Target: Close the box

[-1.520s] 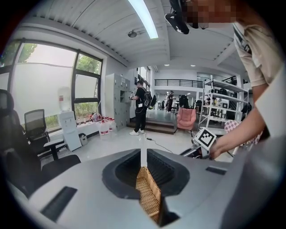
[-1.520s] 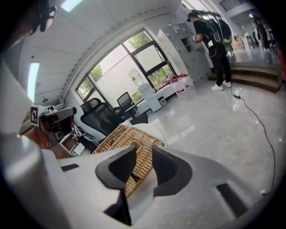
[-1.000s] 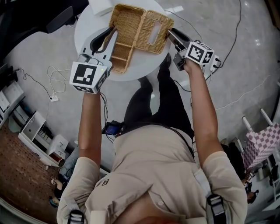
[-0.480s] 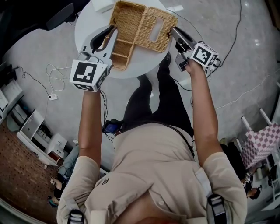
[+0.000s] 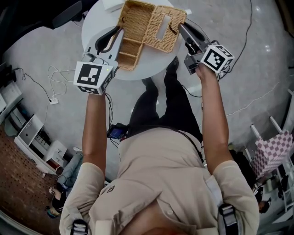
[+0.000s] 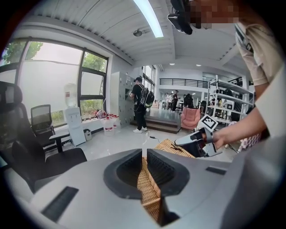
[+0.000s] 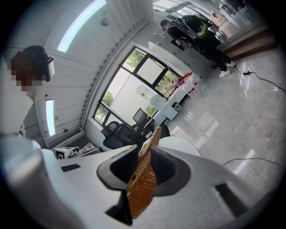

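A wicker box (image 5: 132, 34) lies open on the round white table (image 5: 151, 64). Its lid (image 5: 163, 27) is hinged on the right side. My left gripper (image 5: 118, 31) is shut on the box's left wall (image 6: 147, 192), which runs between the pads. My right gripper (image 5: 180, 25) is shut on the lid's outer edge (image 7: 140, 188) and holds it raised off the table, tilted up. Its jaws have just been closing from wide and then opening a little, with the lid between them. From the left gripper view the right gripper (image 6: 181, 143) shows at the lifted lid (image 6: 170, 146).
A white flat object (image 5: 112, 4) lies at the table's far edge. A black office chair (image 5: 69, 16) stands beyond the table on the left. Cables (image 5: 248, 27) run over the floor on the right. The person's legs stand against the table's near edge.
The right gripper has closed on the lid's edge and risen with it, so the lid has swung up from lying flat. The left gripper has stayed on the box wall.
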